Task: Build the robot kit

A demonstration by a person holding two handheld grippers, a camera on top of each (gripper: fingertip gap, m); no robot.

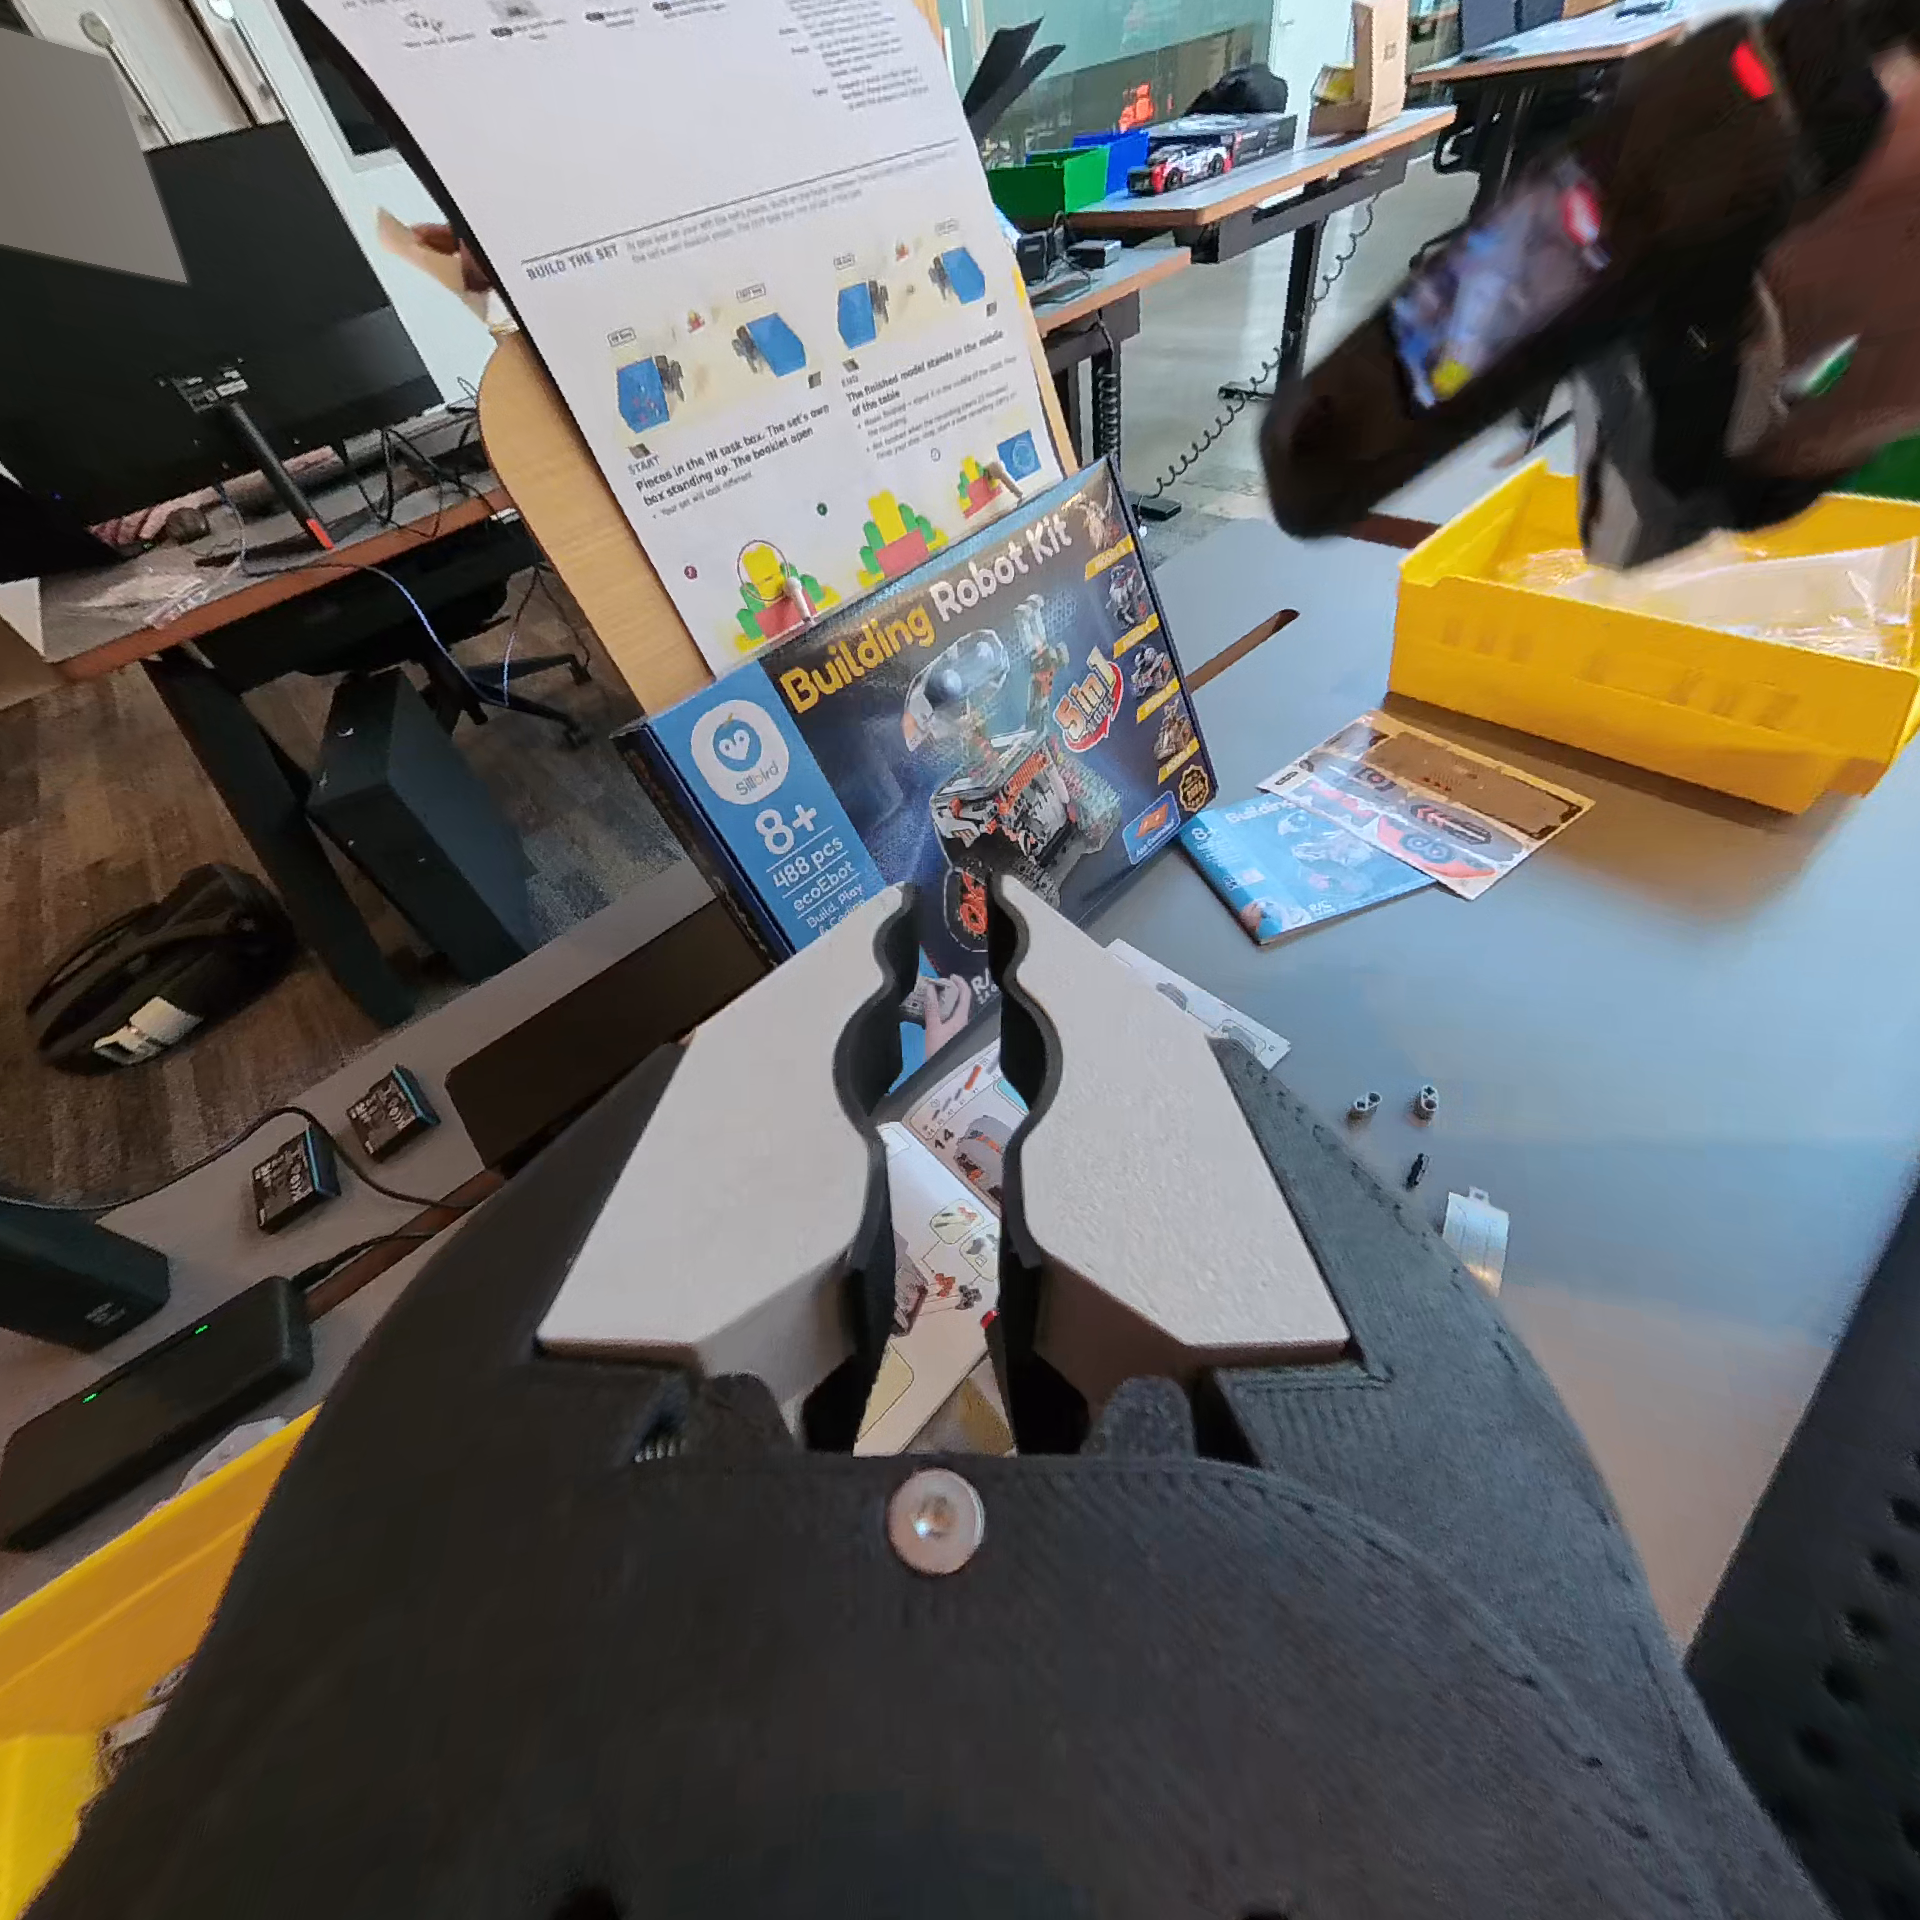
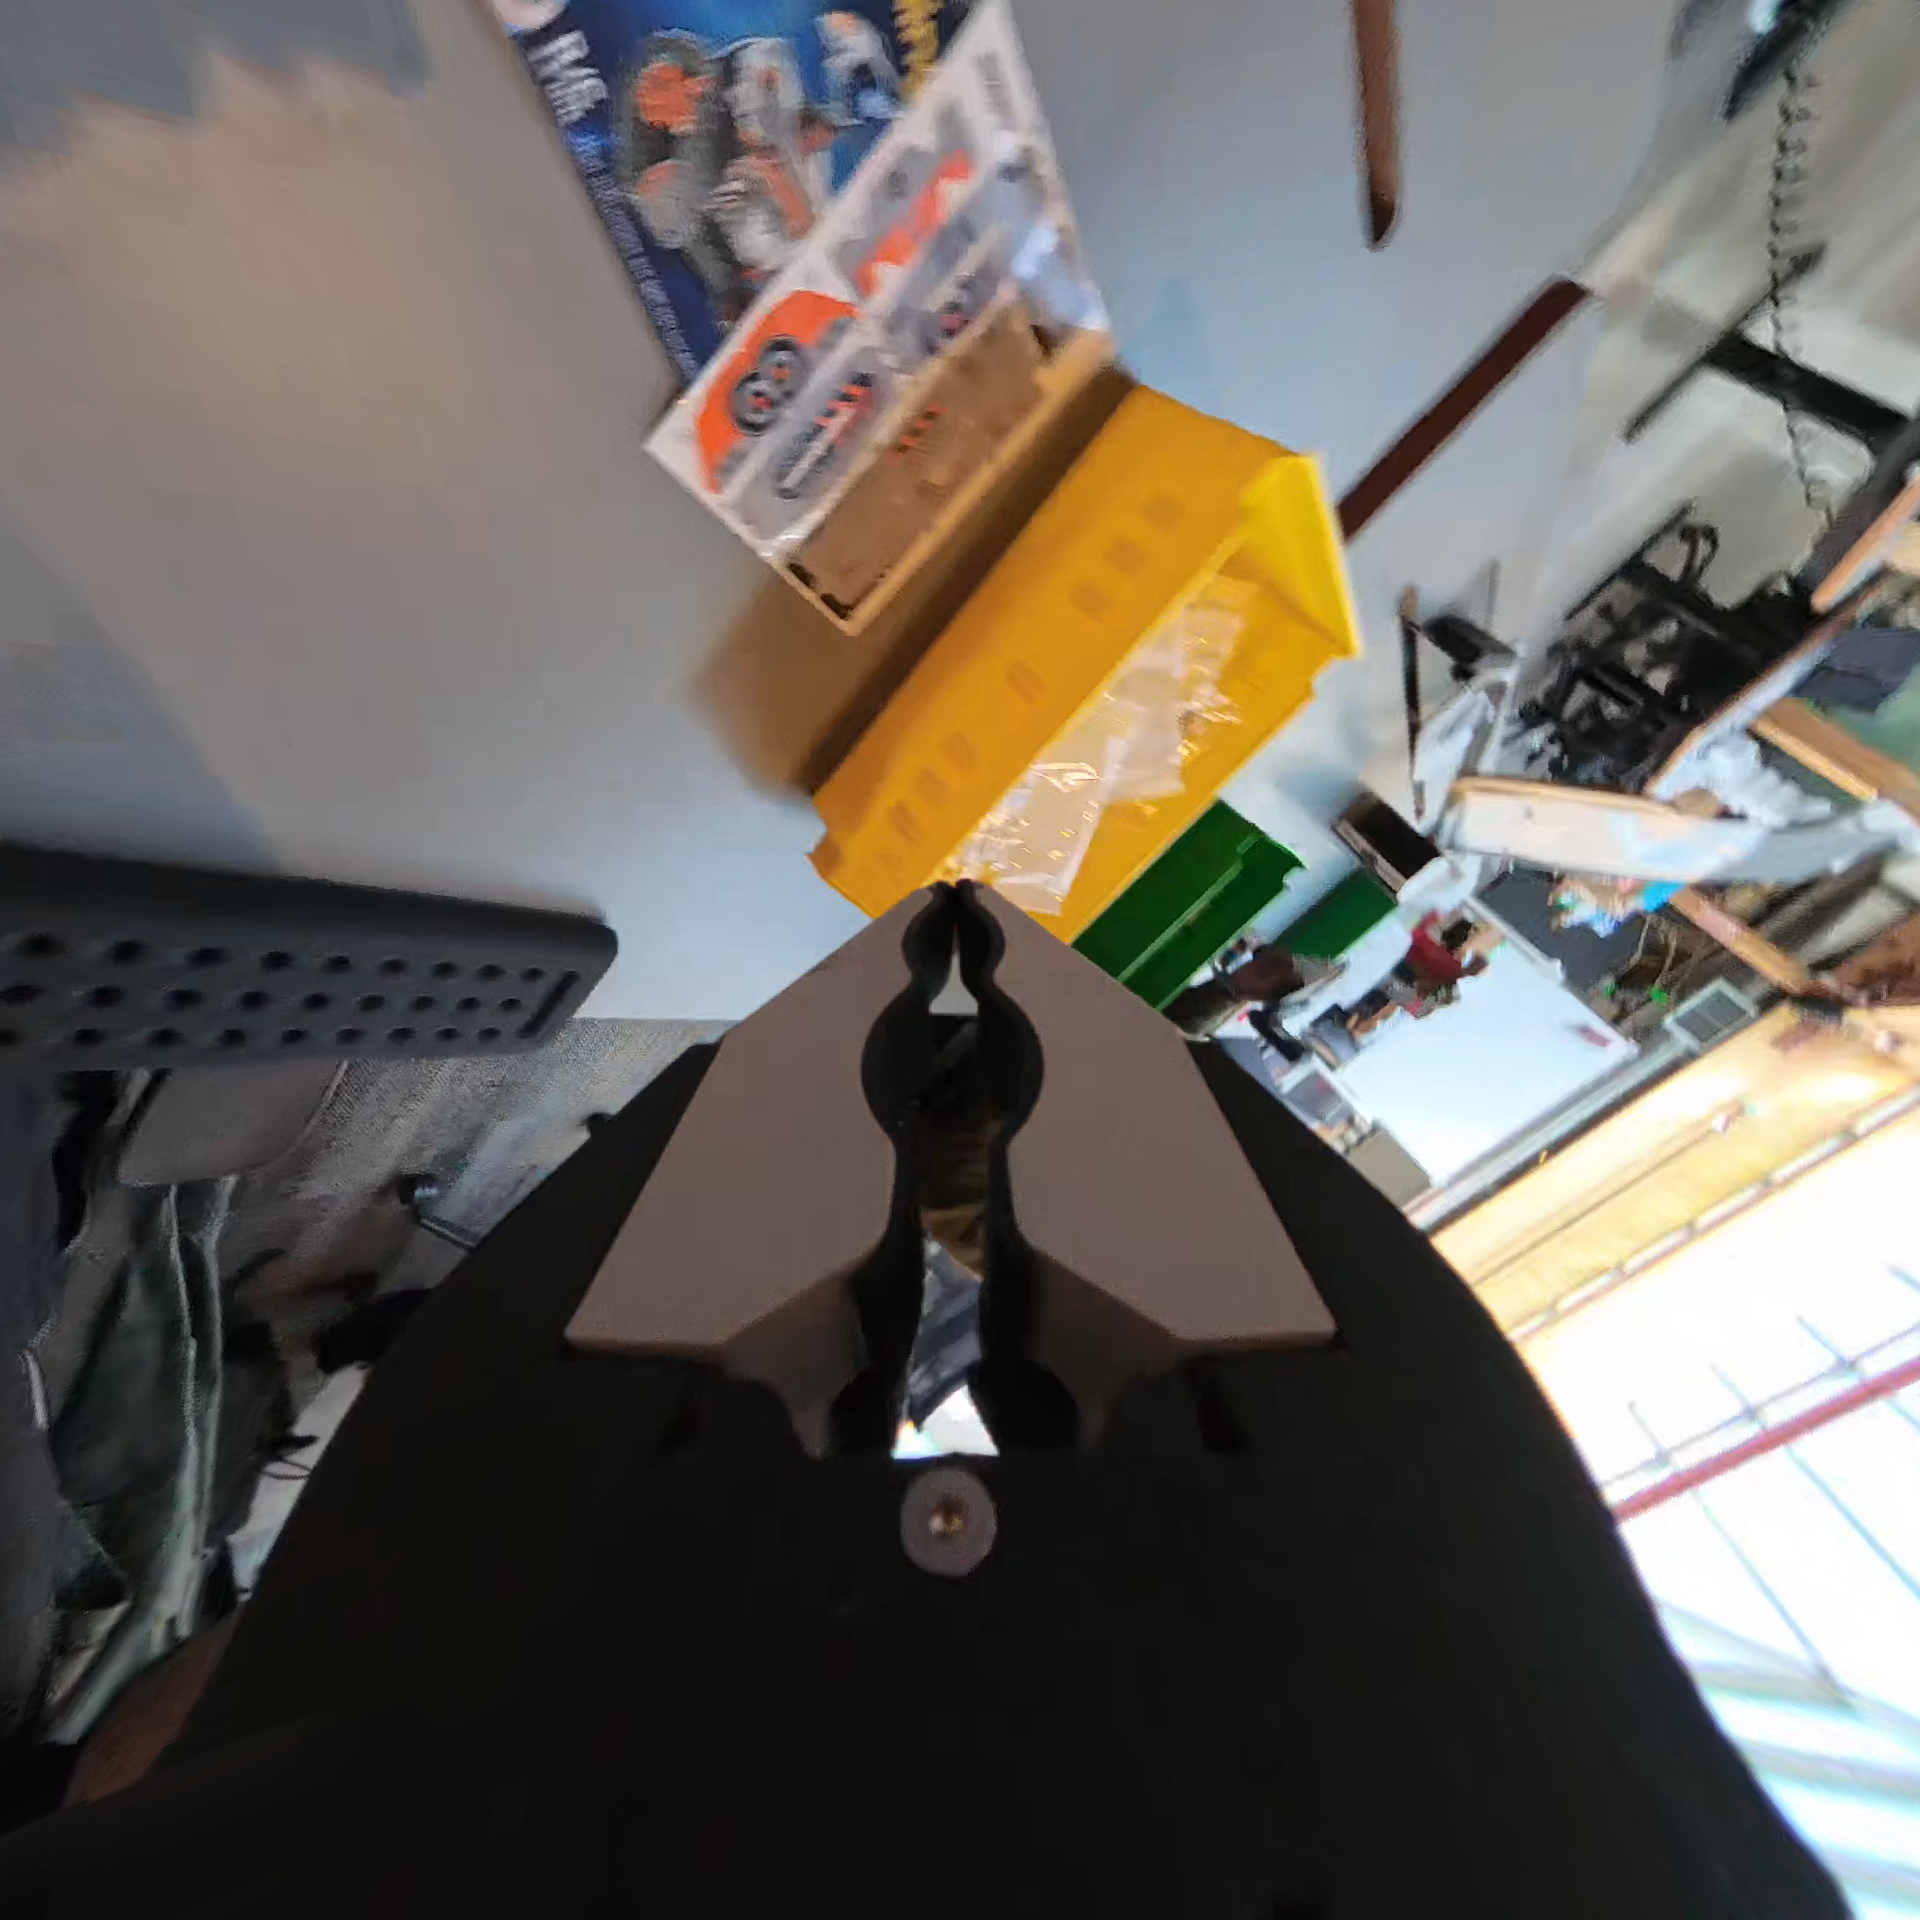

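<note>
Left fingers: the left gripper (image 1: pixel 951 899) hangs over the grey table (image 1: pixel 1621 1039), its tips a narrow gap apart with nothing between them.
Right fingers: the right gripper (image 2: pixel 958 889) has its tips pressed together and holds nothing; the view is blurred and turned sideways.
Kit box: the building kit box (image 1: pixel 935 727) stands upright just beyond the left tips.
Open booklet: an instruction booklet (image 1: pixel 940 1195) lies flat below the left fingers, in front of the box.
Small parts: a few small grey pieces (image 1: pixel 1397 1107) sit on the table right of the box.
Sticker sheets: a blue booklet (image 1: pixel 1309 857) and sticker sheets (image 1: pixel 1434 800) lie right of the box.
Yellow bin: the yellow bin (image 2: pixel 1049 644) with clear plastic bags (image 2: pixel 1101 748) sits farther right of the box, just ahead of the right tips.
Printed sheet: a printed sheet (image 1: pixel 727 260) rises behind the box.
</note>
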